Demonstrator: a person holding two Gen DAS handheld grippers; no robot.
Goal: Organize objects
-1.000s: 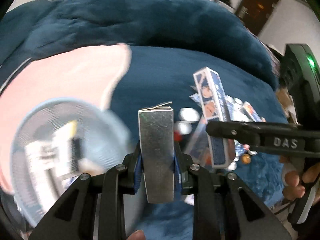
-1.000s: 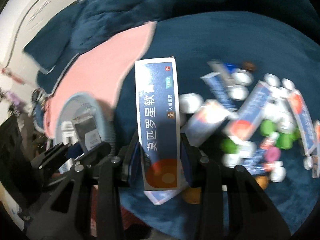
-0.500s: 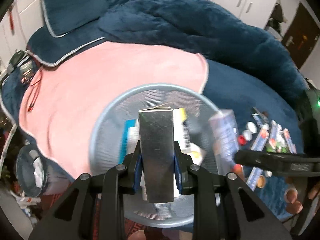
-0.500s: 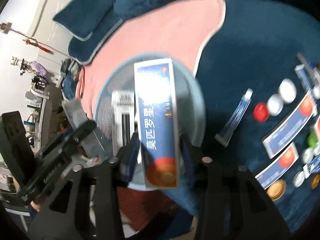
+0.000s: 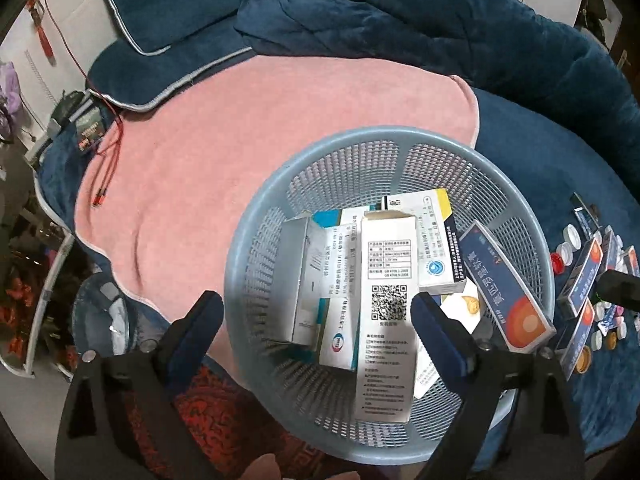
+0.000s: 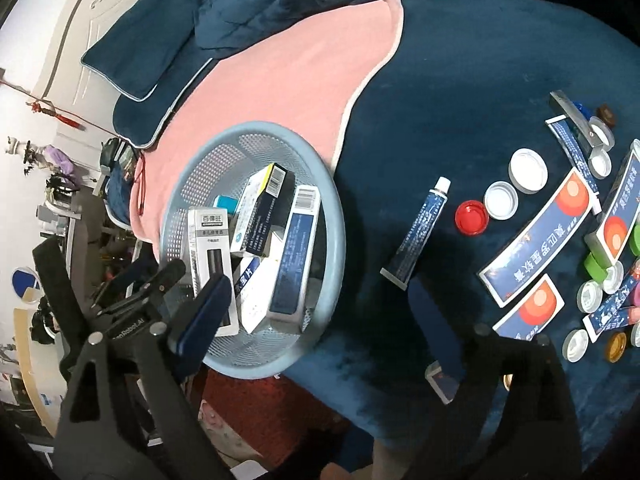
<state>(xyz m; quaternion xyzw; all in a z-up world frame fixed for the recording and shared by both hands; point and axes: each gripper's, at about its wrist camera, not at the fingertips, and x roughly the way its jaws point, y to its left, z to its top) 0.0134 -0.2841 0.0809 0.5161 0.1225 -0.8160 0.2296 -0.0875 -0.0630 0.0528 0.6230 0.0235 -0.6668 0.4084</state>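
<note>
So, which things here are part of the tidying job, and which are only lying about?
Part of the job:
- blue mesh basket holding medicine boxes
- ointment tube
- loose bottle caps
- blue boxes on the bed

Just lying about:
- pink towel
- blue quilt
- red cable

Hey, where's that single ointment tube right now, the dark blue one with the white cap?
In the right wrist view, the ointment tube lies on the dark blue blanket, between the blue mesh basket on its left and the red cap on its right.
</note>
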